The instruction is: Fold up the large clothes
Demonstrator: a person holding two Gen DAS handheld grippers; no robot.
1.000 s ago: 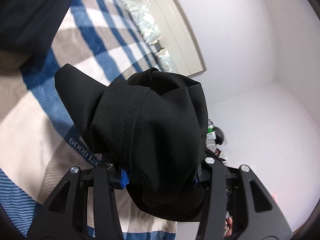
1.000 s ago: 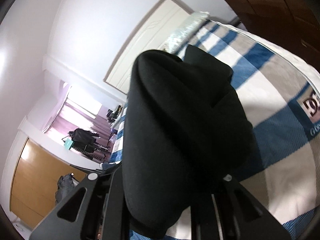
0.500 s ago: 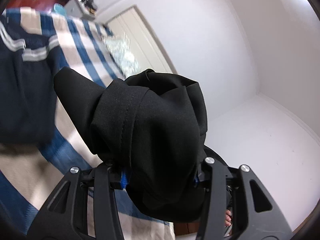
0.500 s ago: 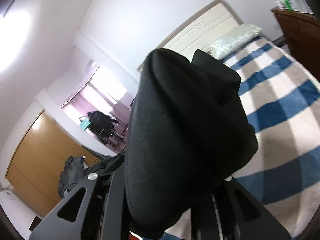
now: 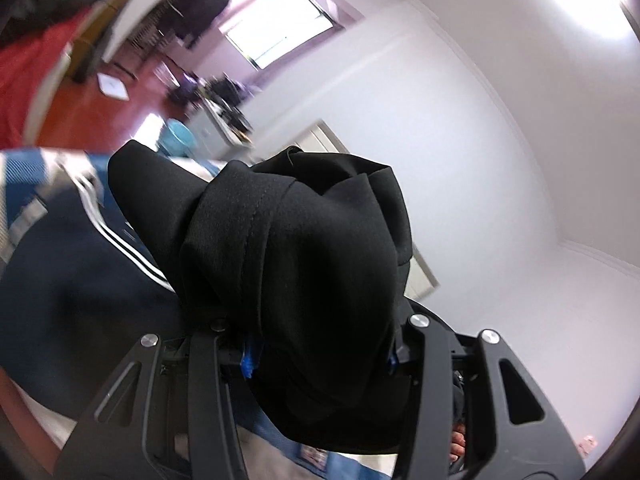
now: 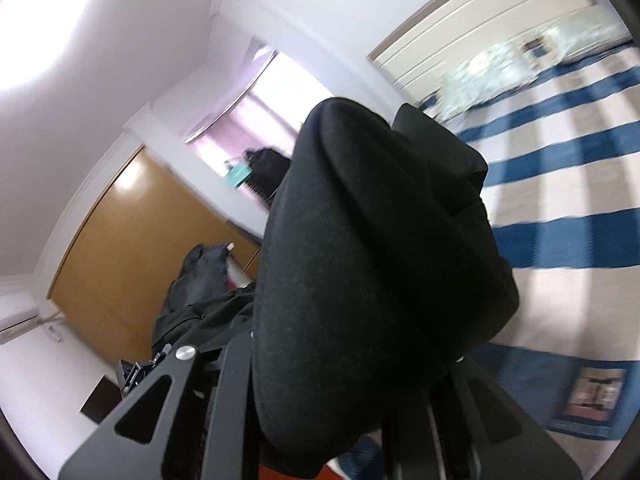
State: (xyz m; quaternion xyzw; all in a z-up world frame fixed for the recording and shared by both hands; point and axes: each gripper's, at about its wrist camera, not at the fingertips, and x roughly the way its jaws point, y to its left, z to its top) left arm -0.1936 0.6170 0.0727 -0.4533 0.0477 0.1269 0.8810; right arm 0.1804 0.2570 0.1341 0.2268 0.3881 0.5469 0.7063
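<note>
My left gripper (image 5: 320,354) is shut on a bunched fold of black garment (image 5: 304,248) that fills the middle of the left wrist view and hides the fingertips. My right gripper (image 6: 344,364) is shut on another bunch of the same black garment (image 6: 372,248), which drapes over its jaws. Both bunches are held up above the blue-and-white striped bed (image 6: 560,184).
A dark navy garment with white stripes (image 5: 80,264) lies on the bed at the left. A pillow (image 6: 492,68) sits by the white headboard (image 6: 500,20). A wooden wardrobe (image 6: 132,240) and a window (image 5: 276,36) stand beyond the bed.
Both grippers have swung upward and turned with the black garment still clamped. The views now show more wall, window and wardrobe and less bed. The navy striped garment came into the left view.
</note>
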